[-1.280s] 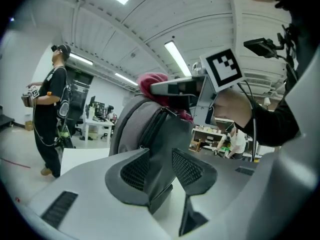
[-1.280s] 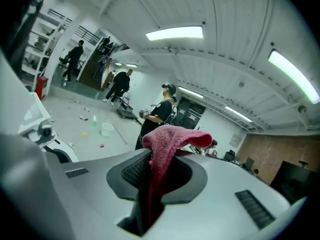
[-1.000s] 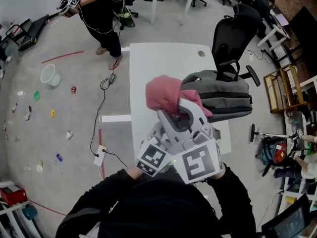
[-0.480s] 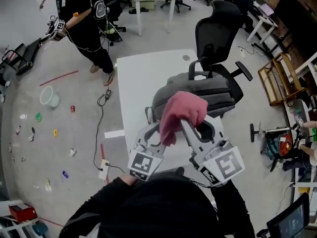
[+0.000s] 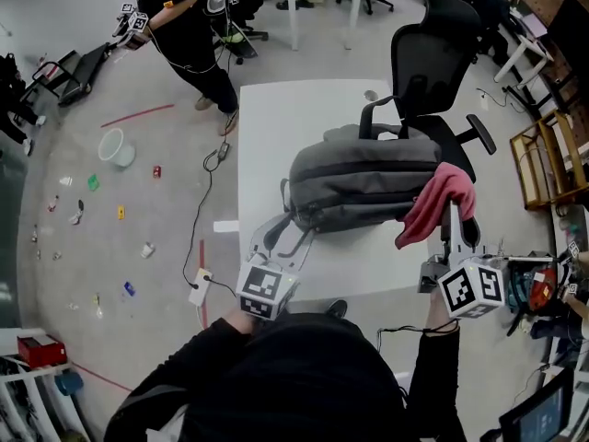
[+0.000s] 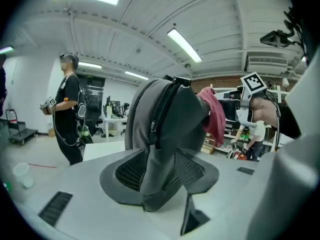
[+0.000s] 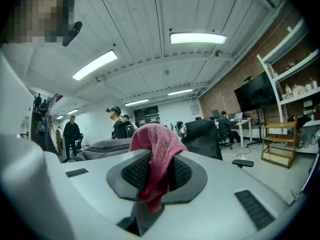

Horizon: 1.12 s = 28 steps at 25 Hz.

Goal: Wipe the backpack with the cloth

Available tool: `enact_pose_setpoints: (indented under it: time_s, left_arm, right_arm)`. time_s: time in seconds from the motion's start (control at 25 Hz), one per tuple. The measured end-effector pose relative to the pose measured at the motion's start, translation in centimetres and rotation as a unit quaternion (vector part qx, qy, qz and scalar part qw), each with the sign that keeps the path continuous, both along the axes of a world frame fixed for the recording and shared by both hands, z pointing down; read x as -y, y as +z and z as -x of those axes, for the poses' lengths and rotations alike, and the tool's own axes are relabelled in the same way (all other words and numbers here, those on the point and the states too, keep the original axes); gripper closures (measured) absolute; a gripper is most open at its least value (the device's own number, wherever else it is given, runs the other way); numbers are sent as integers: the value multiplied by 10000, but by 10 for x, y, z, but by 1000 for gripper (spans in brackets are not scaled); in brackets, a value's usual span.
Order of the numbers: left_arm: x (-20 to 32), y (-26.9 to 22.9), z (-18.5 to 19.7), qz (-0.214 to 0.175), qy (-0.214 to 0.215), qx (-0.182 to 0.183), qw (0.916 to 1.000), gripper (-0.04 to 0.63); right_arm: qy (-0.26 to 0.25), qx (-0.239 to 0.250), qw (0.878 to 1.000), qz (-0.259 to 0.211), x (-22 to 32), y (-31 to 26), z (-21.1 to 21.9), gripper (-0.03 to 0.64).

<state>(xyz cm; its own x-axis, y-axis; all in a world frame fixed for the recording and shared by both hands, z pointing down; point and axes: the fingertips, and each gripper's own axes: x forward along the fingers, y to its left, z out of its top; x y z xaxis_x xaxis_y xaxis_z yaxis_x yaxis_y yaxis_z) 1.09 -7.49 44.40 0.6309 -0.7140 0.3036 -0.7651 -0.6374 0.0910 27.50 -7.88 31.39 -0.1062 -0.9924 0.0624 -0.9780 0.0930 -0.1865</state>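
Observation:
A grey backpack (image 5: 368, 178) lies on its side on the white table (image 5: 294, 118). My left gripper (image 5: 293, 228) is at its left end. In the left gripper view the backpack (image 6: 160, 119) fills the gap between the pads (image 6: 132, 169) of the left gripper (image 6: 162, 169). These jaws have just been opening, with the fabric still against both pads. My right gripper (image 5: 453, 224) is off the backpack's right end, shut on a pink cloth (image 5: 437, 201) that hangs against the bag. In the right gripper view the cloth (image 7: 155, 139) drapes over the right gripper (image 7: 157, 176).
A black office chair (image 5: 433, 63) stands just behind the table. A person in black (image 5: 189, 26) stands at the far left with a gripper. A white bucket (image 5: 115, 145), small litter and a cable with a power strip (image 5: 198, 284) lie on the floor left. Wooden shelves (image 5: 543, 159) stand right.
My right gripper has swung the pink cloth from above the backpack's near side out to its right end. The left gripper has dropped a little and stays at the left end.

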Motion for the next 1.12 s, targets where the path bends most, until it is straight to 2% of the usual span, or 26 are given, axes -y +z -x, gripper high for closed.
enact_pose_setpoints:
  time_s: [0.12, 0.24, 0.36, 0.44, 0.48, 0.52, 0.6, 0.84, 0.88, 0.96, 1.12]
  left_arm:
    - [2, -7, 3, 9, -76, -174, 9998, 417]
    - [1, -39, 0, -376, 82, -294, 9988, 417]
    - [-6, -78, -1, -1097, 459, -135, 9928, 417]
    - [-13, -103, -1, -1745, 734, 161, 9818, 417]
    - [-14, -111, -1, -1937, 836, 236, 9772, 417]
    - [-13, -116, -1, -1996, 924, 220, 9753, 417]
    - [-6, -116, -1, -1855, 1108, 71, 9763, 417]
    - [6, -123, 1, -1710, 1593, -92, 9723, 426]
    - [5, -124, 2, -1751, 1664, -66, 9703, 432]
    - [3, -126, 3, -1869, 1751, 77, 9666, 509]
    - [13, -130, 7, -2030, 1638, 397, 9645, 531]
  right_arm:
    - [297, 113, 9995, 19, -7, 5, -23, 551]
    - [574, 157, 9982, -10, -20, 12, -32, 551]
    - [777, 225, 9967, 93, -27, 28, -25, 551]
    - [699, 288, 9970, 191, -25, 38, -6, 551]
    - [643, 314, 9972, 211, -23, 40, 6, 551]
    - [584, 327, 9975, 213, -20, 41, 20, 551]
    - [383, 299, 9986, 222, -15, 40, 52, 551]
    - [-539, 75, 9975, 451, -10, 53, 145, 551]
    - [-660, 62, 9967, 468, -12, 56, 158, 551]
    - [-939, 17, 9943, 506, -12, 60, 185, 551]
    - [-1485, -107, 9864, 700, -9, 70, 229, 551]
